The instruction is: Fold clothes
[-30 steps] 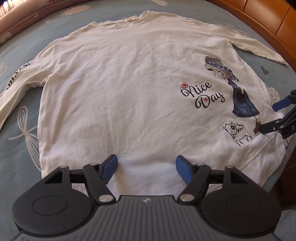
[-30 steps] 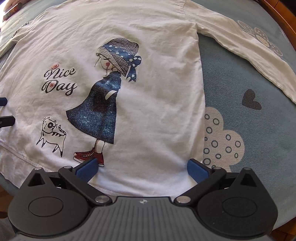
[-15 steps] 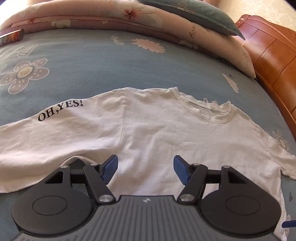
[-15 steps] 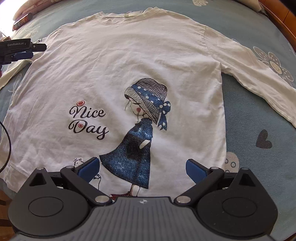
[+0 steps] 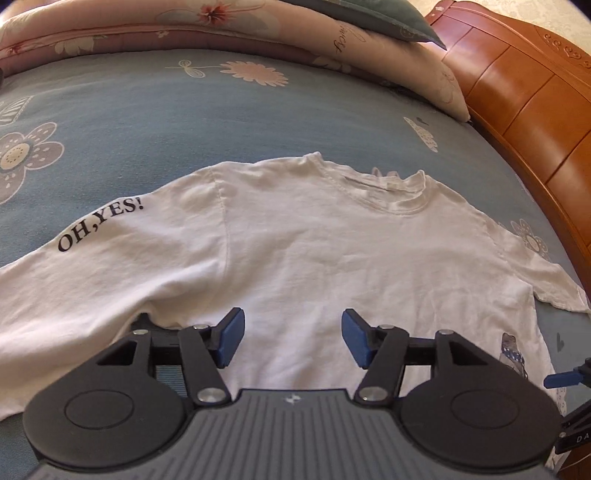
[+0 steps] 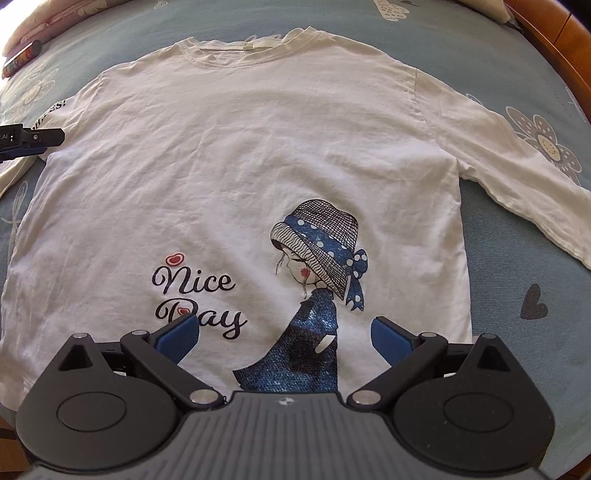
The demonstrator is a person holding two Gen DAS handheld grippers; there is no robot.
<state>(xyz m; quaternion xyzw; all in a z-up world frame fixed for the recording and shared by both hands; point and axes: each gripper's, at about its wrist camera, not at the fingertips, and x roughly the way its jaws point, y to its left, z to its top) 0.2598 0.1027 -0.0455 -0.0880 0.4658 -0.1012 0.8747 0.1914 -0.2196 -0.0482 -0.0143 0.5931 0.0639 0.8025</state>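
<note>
A white long-sleeved shirt (image 6: 236, 177) lies flat, front up, on the blue bedsheet, with a hatted girl print and "Nice Day" lettering. Its left sleeve (image 5: 92, 254) reads "OH,YES!". My left gripper (image 5: 293, 341) hovers over the shirt near that sleeve's armpit; its jaws are closing and nothing is between them. That same gripper shows at the left edge of the right wrist view as a black tip (image 6: 33, 138). My right gripper (image 6: 282, 338) stands open above the lower print, holding nothing. A blue fingertip (image 5: 563, 378) of it peeks in at the right of the left wrist view.
The blue flowered bedsheet (image 5: 147, 122) stretches around the shirt. Pillows and a folded quilt (image 5: 332, 33) lie at the back. A wooden bed frame (image 5: 535, 103) runs along the right. A small dark tube (image 6: 20, 59) lies at the far left.
My left gripper swung from the hem to the left sleeve and shoulder and its jaws narrowed slightly. My right gripper rose and drew back, so the whole shirt now shows.
</note>
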